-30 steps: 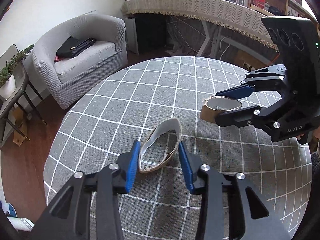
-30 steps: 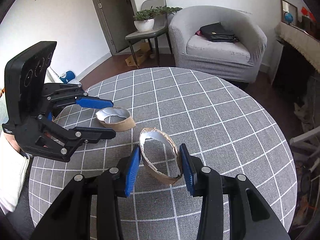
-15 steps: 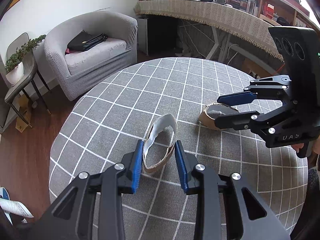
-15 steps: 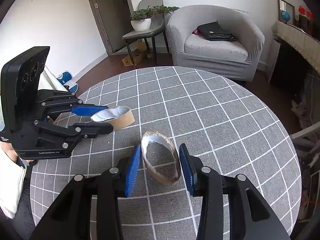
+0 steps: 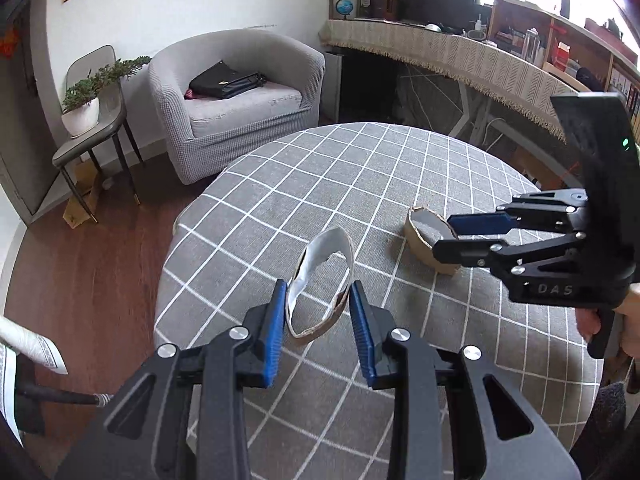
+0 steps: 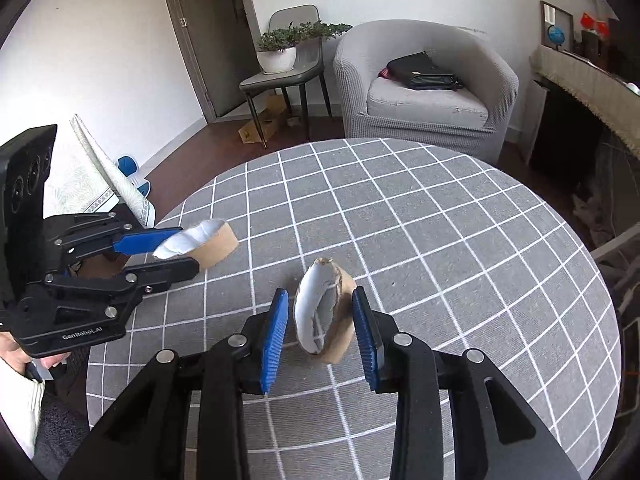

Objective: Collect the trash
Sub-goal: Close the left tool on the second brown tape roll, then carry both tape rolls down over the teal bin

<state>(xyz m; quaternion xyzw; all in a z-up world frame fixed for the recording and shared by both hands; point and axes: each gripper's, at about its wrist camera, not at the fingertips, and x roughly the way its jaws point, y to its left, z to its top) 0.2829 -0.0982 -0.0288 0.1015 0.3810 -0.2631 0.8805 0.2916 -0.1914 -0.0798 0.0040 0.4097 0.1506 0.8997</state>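
- left hand-held gripper (image 5: 318,298): blue pads clamped on a cardboard ring (image 5: 320,280), brown outside, white inside. Ring is squeezed into a tall oval, standing on edge between the pads.
- From the right wrist view the same left hand-held gripper (image 6: 188,250) and its ring (image 6: 204,242) sit at the left edge of the worktop (image 6: 440,240); ring looks lifted clear of the cloth, can't be sure.
- right hand-held gripper (image 6: 320,320): jaws have just been closing, a second cardboard ring (image 6: 326,320) between them. Right pad is on the brown outer wall; left pad is just beside the white inner face, contact there hard to confirm. Ring flattened into a narrow oval, so reads as gripped.
- In the left wrist view the right hand-held gripper (image 5: 444,236) comes in from the right, second ring (image 5: 430,240) at its fingertips, low over the worktop; touching the cloth or not, can't tell.
- The two rings are apart, one per gripper, both over the near half of the round worktop with grey checked cloth.
- A person's hand (image 5: 616,316) holds the right gripper's handle.
- Background: grey armchair (image 6: 424,84) with a black bag (image 6: 424,72), potted plant (image 6: 280,46) on a chair.
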